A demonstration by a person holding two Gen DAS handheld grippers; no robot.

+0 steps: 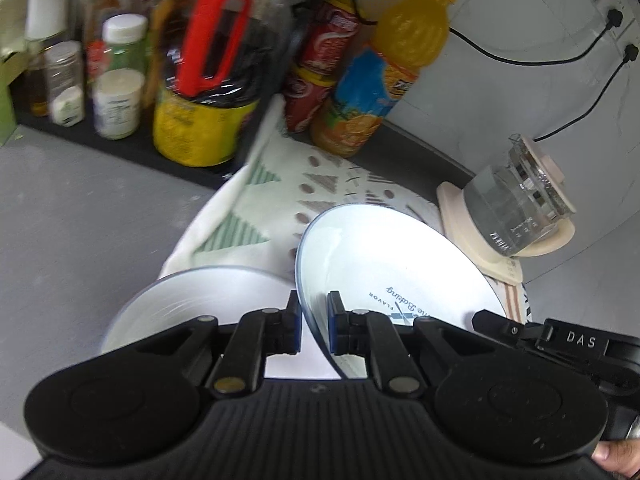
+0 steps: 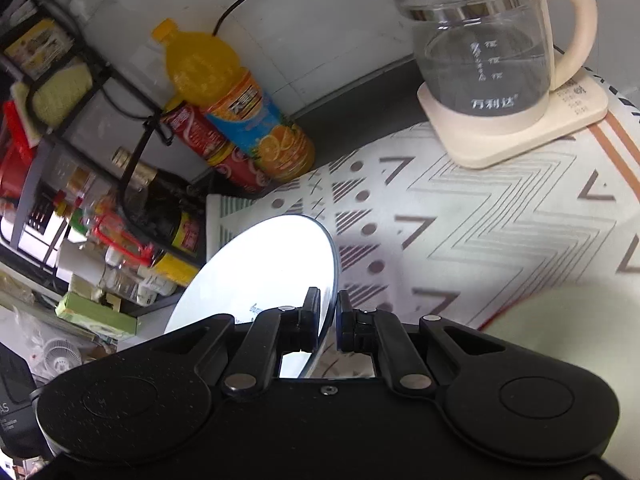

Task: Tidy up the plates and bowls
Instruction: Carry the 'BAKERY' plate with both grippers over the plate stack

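A white plate with a blue rim and blue lettering is held tilted above the patterned cloth. My left gripper is shut on its near rim. My right gripper is shut on the rim of the same plate, at another edge; the right gripper's body shows in the left wrist view. A second white plate lies flat below and to the left of the held one. A pale round dish edge with a red rim shows at the lower right of the right wrist view.
A patterned cloth covers the counter. A glass kettle stands on its cream base at the back right. An orange juice bottle, red cans and a rack of bottles and jars stand at the back left by the wall.
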